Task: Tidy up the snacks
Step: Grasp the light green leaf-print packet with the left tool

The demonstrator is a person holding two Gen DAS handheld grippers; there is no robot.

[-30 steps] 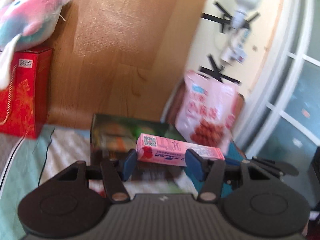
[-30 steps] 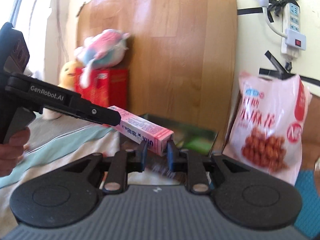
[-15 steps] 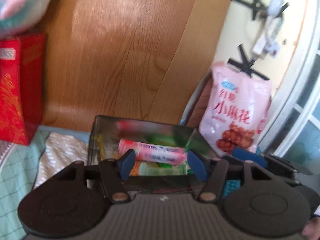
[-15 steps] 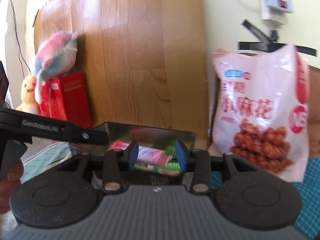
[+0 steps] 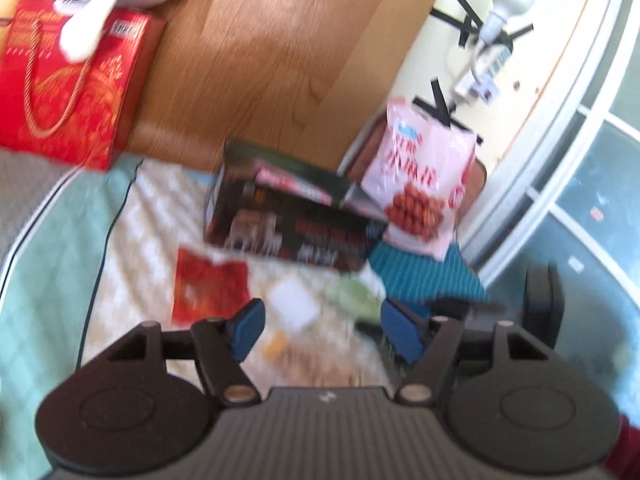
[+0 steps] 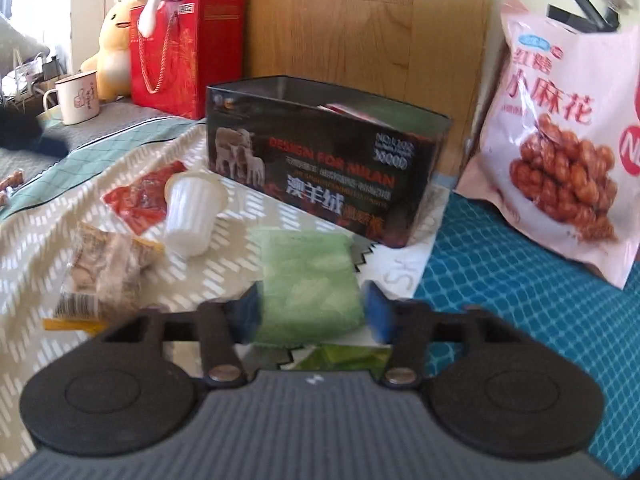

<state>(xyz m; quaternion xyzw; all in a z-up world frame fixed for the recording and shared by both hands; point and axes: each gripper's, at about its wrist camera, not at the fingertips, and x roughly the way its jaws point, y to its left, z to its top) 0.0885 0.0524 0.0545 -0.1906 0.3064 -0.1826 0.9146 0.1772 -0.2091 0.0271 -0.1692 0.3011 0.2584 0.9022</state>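
The black tin box [image 6: 320, 156] stands open-topped on a patterned cloth [image 6: 52, 236], against a wooden board [image 6: 360, 20]. A pink snack box [image 5: 296, 186] already lies inside it. The snacks not yet stowed lie on the cloth in front of the tin: a green packet [image 6: 308, 280], a white cup-shaped snack [image 6: 192, 212] on its side, a red sachet [image 6: 140, 200], and a clear bag of brown pieces [image 6: 104, 268] beside it. A large pink bag of fried twists [image 6: 560, 136] leans upright just right of the tin, over a blue chequered mat [image 6: 500, 280].

The right gripper [image 6: 312, 312] has just been opening its jaws and now stands half wide. The green packet lies between the pads, which do not visibly press on it. The left gripper [image 5: 320, 330] has likewise just been opening; it is half wide and empty, and it hangs over the cloth near the red sachet and the white cup-shaped snack. The left view is blurred, so small items there cannot be told apart.

Step in hand: one item is deposited and the next pick is being set up, probably the green packet. The next move calls for lowering the right gripper so both pads flank the packet's sides, closing lightly since the packet looks soft, then lifting clear of the tin's wall before release.
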